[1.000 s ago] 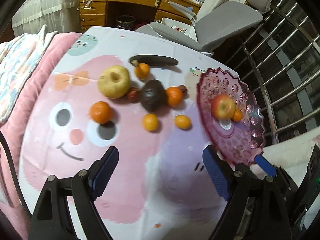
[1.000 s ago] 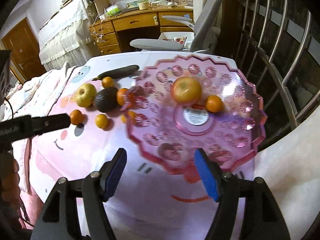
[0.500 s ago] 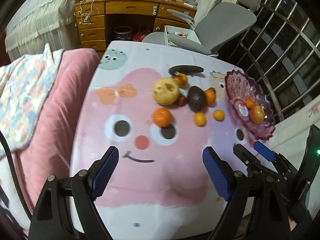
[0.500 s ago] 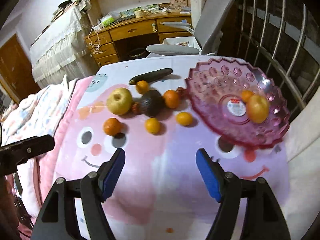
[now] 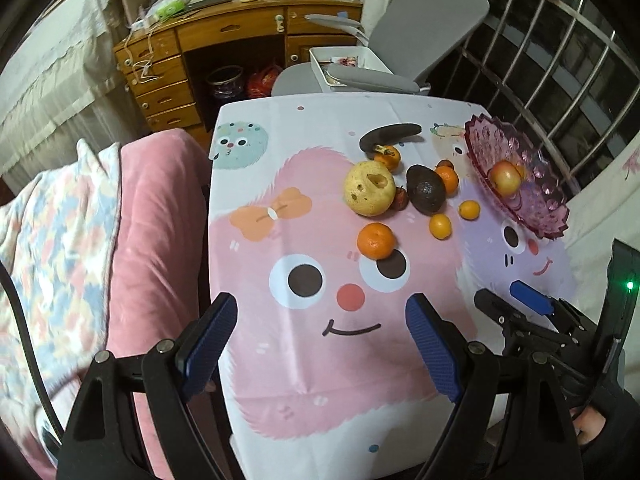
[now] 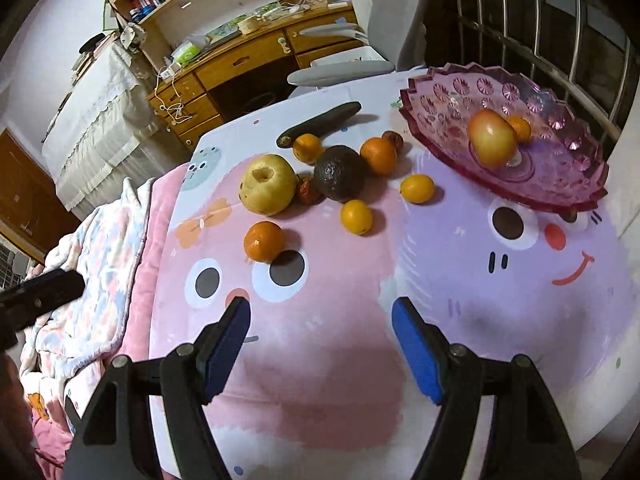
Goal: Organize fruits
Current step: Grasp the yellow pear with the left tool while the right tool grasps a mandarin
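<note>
A pink glass bowl at the table's far right holds a red-yellow apple and a small orange. Loose fruit lies left of it: a yellow pear, a dark avocado, a dark cucumber, several oranges such as the nearest one, and small kumquats. In the left wrist view the pear and bowl show too. My left gripper and right gripper both hover open over the near cloth, with nothing between their fingers.
The table wears a cartoon-face cloth. A pink cushion and patterned blanket lie to the left. A grey office chair and wooden desk stand behind; a metal railing runs on the right. The right gripper's body shows low right.
Both grippers have pulled back from the bowl and fruit toward the near side of the table and rolled; the bowl now looks smaller and farther right. Both stay open and empty.
</note>
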`<action>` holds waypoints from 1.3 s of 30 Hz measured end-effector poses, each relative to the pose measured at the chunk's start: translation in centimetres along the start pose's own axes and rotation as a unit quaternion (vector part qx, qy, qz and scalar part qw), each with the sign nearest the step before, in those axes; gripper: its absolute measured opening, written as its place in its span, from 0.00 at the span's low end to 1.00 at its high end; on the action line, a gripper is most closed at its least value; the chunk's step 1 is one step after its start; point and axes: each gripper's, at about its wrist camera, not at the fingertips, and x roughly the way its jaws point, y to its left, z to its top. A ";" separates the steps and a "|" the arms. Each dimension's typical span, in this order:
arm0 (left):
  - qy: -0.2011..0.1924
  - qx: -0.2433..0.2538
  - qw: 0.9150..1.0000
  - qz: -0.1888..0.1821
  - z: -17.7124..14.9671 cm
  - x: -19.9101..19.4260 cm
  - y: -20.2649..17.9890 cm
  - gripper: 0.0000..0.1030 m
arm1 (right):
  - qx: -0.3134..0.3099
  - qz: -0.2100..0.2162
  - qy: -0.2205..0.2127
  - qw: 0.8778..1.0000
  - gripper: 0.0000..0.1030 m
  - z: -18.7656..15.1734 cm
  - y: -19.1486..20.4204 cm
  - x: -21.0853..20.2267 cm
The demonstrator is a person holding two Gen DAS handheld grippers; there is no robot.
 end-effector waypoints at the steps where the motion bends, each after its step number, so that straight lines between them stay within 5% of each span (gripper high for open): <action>1: 0.003 0.005 1.000 0.001 0.4 0.2 -0.1 0.83 | 0.001 0.001 0.001 1.000 0.72 -0.1 0.0 0.1; 18: 0.065 0.140 0.987 0.036 8.6 9.6 -6.7 0.95 | -0.029 -0.013 -0.003 0.999 0.72 3.1 -1.9 5.5; 32: 0.138 0.162 0.975 0.064 11.4 20.6 -8.7 0.95 | -0.091 0.009 -0.025 0.996 0.68 4.1 -2.6 9.2; 39: 0.148 0.151 0.976 0.059 12.2 22.9 -8.0 0.95 | -0.090 -0.002 -0.026 0.996 0.54 4.4 -2.5 10.7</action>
